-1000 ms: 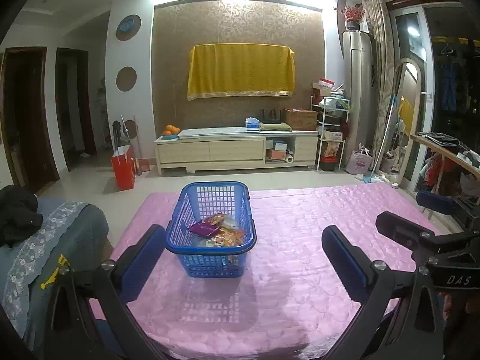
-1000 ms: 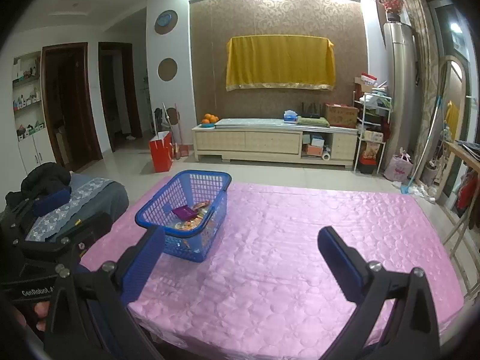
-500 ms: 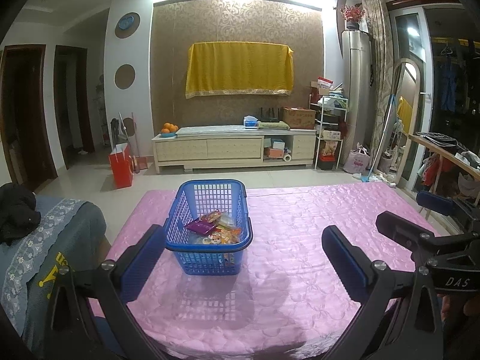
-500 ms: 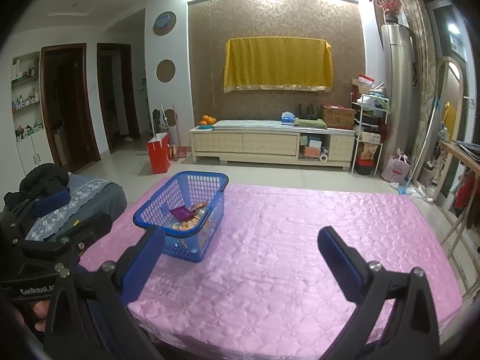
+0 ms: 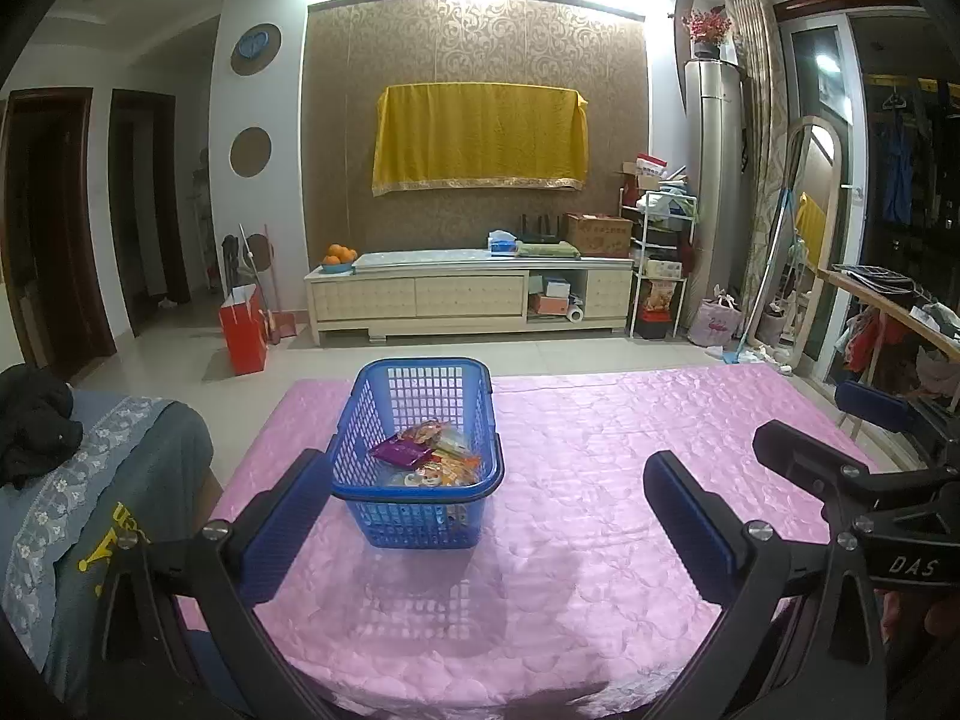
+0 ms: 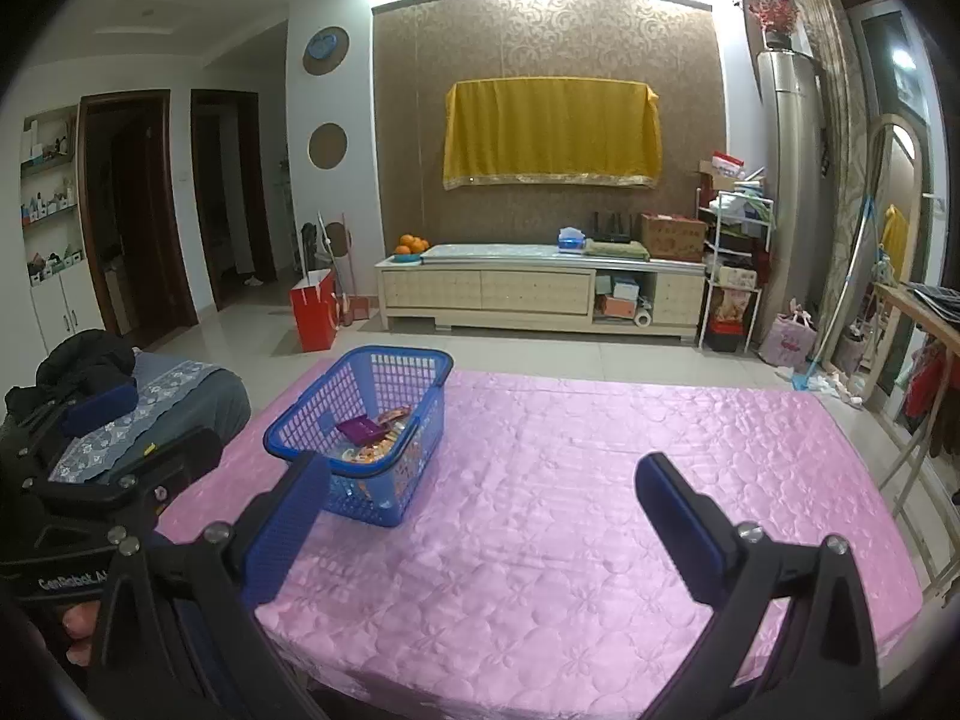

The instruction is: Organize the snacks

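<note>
A blue plastic basket (image 5: 384, 402) stands on the pink quilted table (image 5: 600, 450). Several snack packets (image 5: 429, 456) lie in it, a purple one on top. My left gripper (image 5: 480, 516) is open, held low near the table's front edge, just short of the basket. In the right wrist view the basket (image 6: 318, 414) sits at the left with the snack packets (image 6: 372, 435) inside. My right gripper (image 6: 474, 525) is open and empty over the table, to the right of the basket. The right gripper also shows at the right edge of the left wrist view, and the left gripper at the left edge of the right wrist view.
A grey cloth-covered seat (image 5: 90, 480) with a black garment (image 5: 30, 420) stands left of the table. Beyond the table lie open floor, a low cabinet (image 5: 468, 300), a red bag (image 5: 243, 330) and a cluttered rack (image 5: 660, 264). A wooden table (image 5: 888, 300) stands at the right.
Both views have shifted slightly; the basket sits a little higher and further left in each frame. Both grippers have stayed open and empty.
</note>
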Demonstrator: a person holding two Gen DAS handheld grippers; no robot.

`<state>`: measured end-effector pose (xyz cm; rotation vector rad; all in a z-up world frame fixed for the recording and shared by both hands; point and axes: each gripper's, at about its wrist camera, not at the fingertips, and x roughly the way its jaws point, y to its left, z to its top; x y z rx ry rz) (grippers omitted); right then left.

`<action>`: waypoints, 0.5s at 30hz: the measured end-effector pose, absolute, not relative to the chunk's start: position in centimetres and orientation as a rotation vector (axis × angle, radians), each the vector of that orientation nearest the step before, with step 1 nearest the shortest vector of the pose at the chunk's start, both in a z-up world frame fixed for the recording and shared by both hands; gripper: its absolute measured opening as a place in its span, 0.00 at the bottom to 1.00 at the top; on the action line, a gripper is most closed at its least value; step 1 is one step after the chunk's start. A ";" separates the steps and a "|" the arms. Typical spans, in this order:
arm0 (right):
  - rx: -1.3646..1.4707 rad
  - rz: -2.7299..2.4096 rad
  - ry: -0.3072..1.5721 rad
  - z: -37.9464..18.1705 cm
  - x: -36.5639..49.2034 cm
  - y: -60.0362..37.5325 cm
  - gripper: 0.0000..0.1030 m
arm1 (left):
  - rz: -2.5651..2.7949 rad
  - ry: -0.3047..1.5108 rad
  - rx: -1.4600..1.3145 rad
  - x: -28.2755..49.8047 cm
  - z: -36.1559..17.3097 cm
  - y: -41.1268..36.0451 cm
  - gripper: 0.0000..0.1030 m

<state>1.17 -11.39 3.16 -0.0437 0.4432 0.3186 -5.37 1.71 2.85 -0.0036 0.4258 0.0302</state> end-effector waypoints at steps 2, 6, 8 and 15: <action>-0.044 0.316 0.445 3.1 1.2 -11.3 1.00 | 0.030 0.426 -0.002 -5.4 2.9 1.5 1.00; -0.040 0.317 0.449 3.1 1.1 -11.3 1.00 | 0.031 0.427 0.000 -5.5 2.9 1.3 1.00; -0.040 0.316 0.449 3.2 1.1 -11.3 1.00 | 0.031 0.426 -0.001 -5.6 2.9 1.3 1.00; -0.041 0.316 0.449 3.1 1.1 -11.3 1.00 | 0.031 0.427 -0.001 -5.5 2.8 1.3 1.00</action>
